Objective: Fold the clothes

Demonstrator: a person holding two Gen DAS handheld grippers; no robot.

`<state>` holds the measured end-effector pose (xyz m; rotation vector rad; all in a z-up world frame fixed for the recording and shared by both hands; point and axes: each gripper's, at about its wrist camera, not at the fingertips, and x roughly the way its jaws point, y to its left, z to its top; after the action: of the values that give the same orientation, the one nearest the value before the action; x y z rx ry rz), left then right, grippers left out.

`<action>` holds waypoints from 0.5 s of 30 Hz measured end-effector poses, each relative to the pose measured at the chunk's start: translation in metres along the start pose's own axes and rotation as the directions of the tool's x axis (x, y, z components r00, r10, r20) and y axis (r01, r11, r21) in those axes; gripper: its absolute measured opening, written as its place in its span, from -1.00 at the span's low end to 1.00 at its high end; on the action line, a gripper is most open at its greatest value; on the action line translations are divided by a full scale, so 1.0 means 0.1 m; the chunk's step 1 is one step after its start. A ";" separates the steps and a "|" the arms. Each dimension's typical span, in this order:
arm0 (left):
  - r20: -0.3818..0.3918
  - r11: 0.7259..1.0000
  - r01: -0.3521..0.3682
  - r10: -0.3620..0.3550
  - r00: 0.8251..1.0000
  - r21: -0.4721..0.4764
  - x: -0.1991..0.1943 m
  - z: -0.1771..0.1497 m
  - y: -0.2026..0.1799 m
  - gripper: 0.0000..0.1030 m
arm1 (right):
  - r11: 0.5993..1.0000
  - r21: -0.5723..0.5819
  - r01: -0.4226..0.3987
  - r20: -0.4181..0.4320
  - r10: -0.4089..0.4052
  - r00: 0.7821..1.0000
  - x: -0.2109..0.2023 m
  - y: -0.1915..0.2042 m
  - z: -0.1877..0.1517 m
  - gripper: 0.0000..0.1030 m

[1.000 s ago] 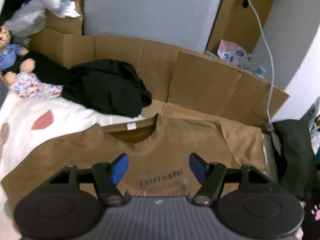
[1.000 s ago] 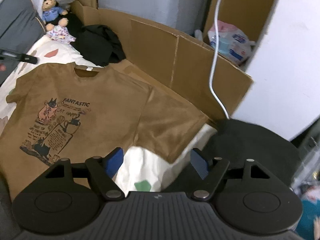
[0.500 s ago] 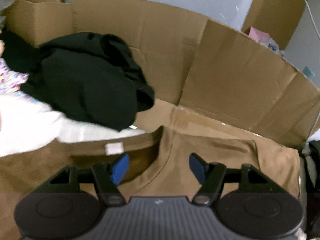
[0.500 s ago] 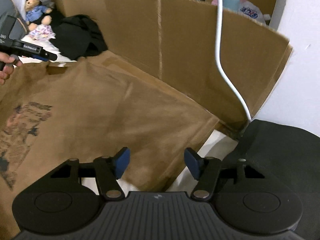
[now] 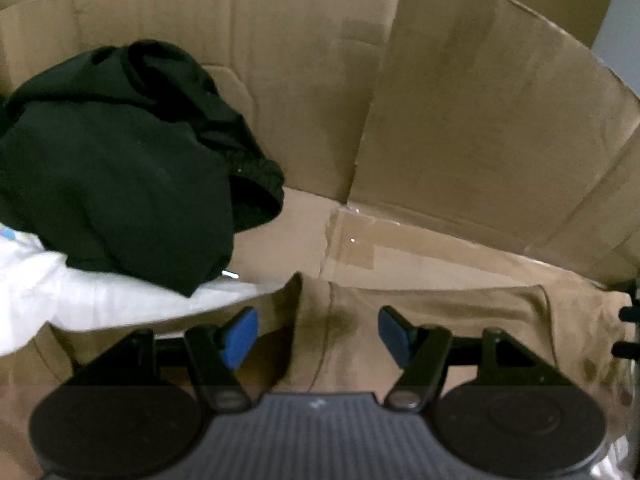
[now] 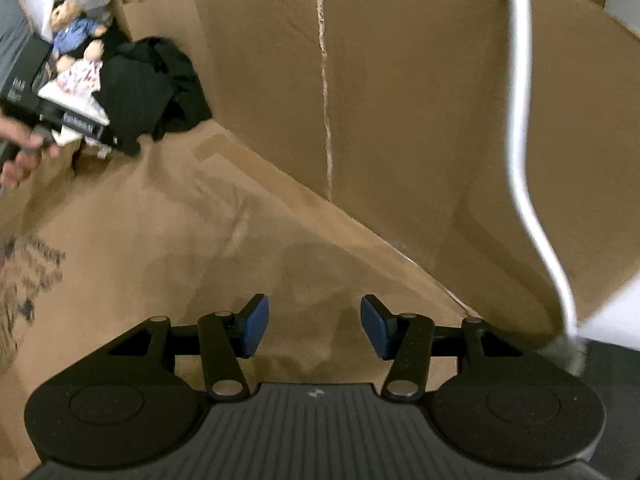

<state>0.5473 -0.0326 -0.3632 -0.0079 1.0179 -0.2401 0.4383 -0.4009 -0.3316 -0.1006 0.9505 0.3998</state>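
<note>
- the brown t-shirt (image 5: 440, 320) is lying spread flat, front side up, its top edge running along the foot of a cardboard wall (image 5: 460, 120); in the right wrist view the same shirt (image 6: 160, 248) is filling the lower left, with a dark printed graphic (image 6: 28, 276) showing at the far left edge.
- the left gripper (image 5: 318, 330) is hanging just over the shirt's neckline and shoulder — its blue pads (image 5: 240, 332) are standing apart and nothing is being pinched between them; cloth is lying below the gap, though whether the tips are touching it cannot be told.
- the right gripper (image 6: 314, 326) is hovering over the shirt's sleeve area near the cardboard, its blue pads (image 6: 254, 326) parted with only flat fabric seen beyond them; no fold is being gripped.
- a crumpled black garment (image 5: 120, 168) is sitting to the left of the collar, partly on a white bedsheet (image 5: 60, 296) and partly against the cardboard.
- in the right wrist view a person's hand (image 6: 20, 152) is holding the other gripper's black body at the left edge, next to the black garment (image 6: 148, 88).
- stuffed toys (image 6: 76, 40) are lying behind that garment, and a white cable (image 6: 524, 160) is hanging down in front of the cardboard on the right.
</note>
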 end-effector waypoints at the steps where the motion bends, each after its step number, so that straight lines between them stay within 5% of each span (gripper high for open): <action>1: -0.001 1.000 0.010 -0.010 1.000 -0.005 0.03 0.01 0.02 0.35 | 1.000 -0.015 -0.018 0.012 0.018 1.000 0.07 0.05 0.05 0.10; 5: -0.002 0.996 0.073 -0.073 0.997 -0.042 0.15 0.06 0.13 0.28 | 0.998 -0.017 -0.060 0.030 0.061 0.998 0.36 0.17 0.24 0.10; 11: -0.014 0.993 0.115 -0.115 0.993 -0.019 0.24 0.07 0.21 -0.29 | 0.993 0.010 -0.118 0.050 0.118 0.992 0.73 0.30 0.42 0.06; 15: -0.009 0.989 0.145 -0.145 0.989 -0.016 0.29 0.08 0.28 -0.50 | 0.994 0.039 -0.102 0.022 0.101 0.995 0.93 0.27 0.43 -0.38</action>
<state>0.5742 -0.0122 -0.3872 -0.0954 1.0304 -0.3653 0.5092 -0.3379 -0.3790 -0.0120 0.9455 0.4749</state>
